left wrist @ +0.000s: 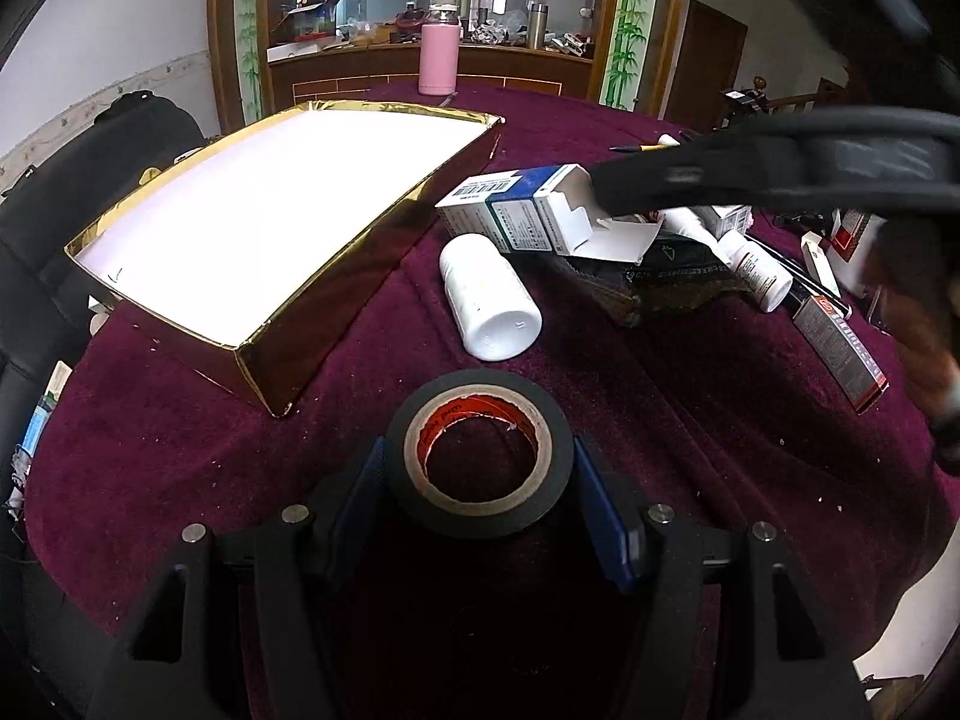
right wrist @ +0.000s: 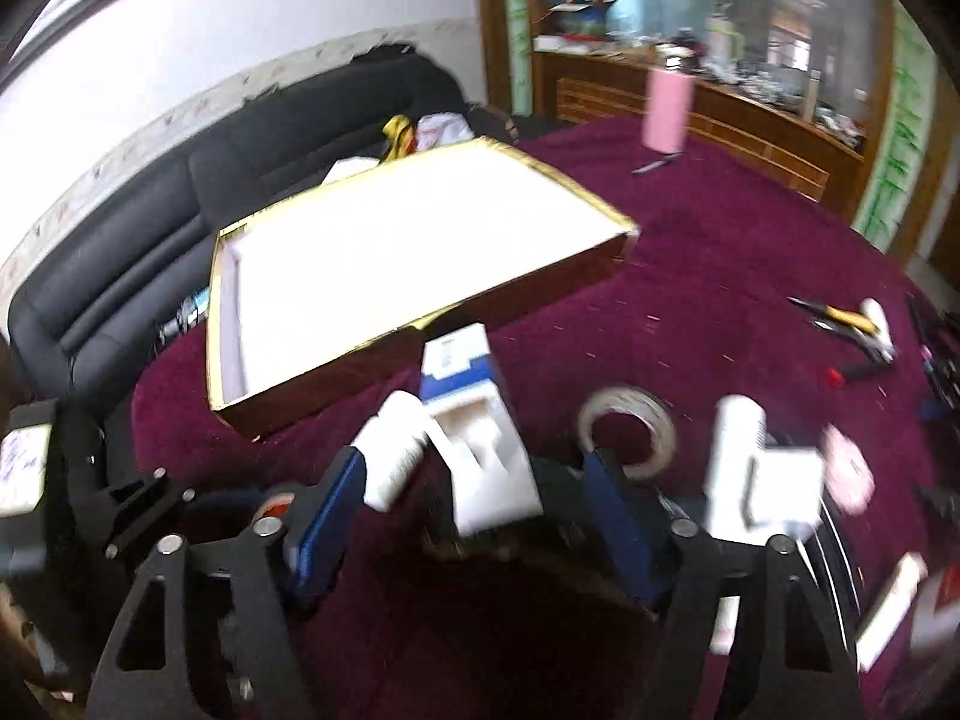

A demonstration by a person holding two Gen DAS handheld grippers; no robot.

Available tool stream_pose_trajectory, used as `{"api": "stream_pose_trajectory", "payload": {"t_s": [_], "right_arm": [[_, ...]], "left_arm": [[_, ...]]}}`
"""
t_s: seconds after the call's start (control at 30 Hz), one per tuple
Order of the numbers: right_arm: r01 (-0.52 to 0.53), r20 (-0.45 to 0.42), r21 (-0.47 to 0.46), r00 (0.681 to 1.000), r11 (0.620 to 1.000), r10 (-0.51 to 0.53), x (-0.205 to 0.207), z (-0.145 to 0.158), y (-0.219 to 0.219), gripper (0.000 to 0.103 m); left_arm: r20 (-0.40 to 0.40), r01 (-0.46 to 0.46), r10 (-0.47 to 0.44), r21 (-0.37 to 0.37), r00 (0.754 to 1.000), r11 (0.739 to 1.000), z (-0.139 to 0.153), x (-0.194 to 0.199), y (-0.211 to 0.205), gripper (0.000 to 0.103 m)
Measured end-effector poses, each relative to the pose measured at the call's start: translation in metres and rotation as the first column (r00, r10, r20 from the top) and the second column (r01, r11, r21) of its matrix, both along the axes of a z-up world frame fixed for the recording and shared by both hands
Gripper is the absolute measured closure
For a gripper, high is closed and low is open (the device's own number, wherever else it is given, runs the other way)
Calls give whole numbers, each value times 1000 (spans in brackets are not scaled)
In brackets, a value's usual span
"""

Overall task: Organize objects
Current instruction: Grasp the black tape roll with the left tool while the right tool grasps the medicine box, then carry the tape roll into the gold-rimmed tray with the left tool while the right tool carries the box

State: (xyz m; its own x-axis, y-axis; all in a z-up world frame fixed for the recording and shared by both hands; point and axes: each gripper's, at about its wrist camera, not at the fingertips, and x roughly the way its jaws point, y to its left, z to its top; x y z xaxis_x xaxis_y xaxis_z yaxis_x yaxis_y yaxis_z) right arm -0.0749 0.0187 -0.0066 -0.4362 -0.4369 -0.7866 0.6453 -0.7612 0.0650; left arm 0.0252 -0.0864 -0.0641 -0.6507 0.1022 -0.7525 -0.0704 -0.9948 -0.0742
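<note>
Left tool (left wrist: 480, 474): clamped on the roll of black tape (left wrist: 480, 456); the blue pads (left wrist: 606, 516) press on the roll's two outer sides, with the roll's open core facing up.
Roll of black tape: held just above the tabletop (left wrist: 180, 450), near the gold-sided tray (left wrist: 336, 276) and just in front of the white bottle (left wrist: 489, 294).
Right tool (right wrist: 480, 492): jaws stand apart, with the white-and-blue carton (right wrist: 474, 420) between the blue pads (right wrist: 327, 498); the view is blurred, so contact with the carton cannot be told.
White-and-blue carton: open end flap toward the right tool; in the left wrist view one dark finger of the right tool (left wrist: 654, 180) reaches to the carton's open end (left wrist: 522, 210).
White bottle: lies on its side on the tabletop, touching or just beside the carton.
Gold-sided tray: open, white inside, on the maroon tabletop at the left.
Pale tape roll (right wrist: 627, 429): flat on the tabletop, just beyond the right tool's right finger.
Other clutter: small boxes and a second bottle (left wrist: 756, 270) at the right.
Pink flask (left wrist: 439, 54): upright at the far edge.
</note>
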Motion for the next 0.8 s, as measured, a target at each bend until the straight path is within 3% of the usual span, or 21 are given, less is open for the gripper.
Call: {"api": "stream_pose_trajectory", "payload": {"t_s": [0.1,0.17,0.23,0.4,0.8], "right_arm": [[-15,20,28,1000,999,14,-15,-11,-19,32],[-4,39,49,999,999,2,-25,-19,-26,41],[-2,71,62,997,998,-3,-32,-29,-31,66],[24,69,43,997,999,-27,-31,-31,-30,66],[86,-3,-38,996,996,-86,-21,1,-8,67]], "left_arm": [[-2,2,-2,2,1000,1000,0,0,0,41],[-3,5,-5,1,1000,1000,0,0,0,41],[-4,8,-8,-2,1000,1000,0,1,1,41],[-5,12,-12,-3,1000,1000,0,1,2,41],[-20,-10,10,-1,1000,1000,5,4,-5,41]]}}
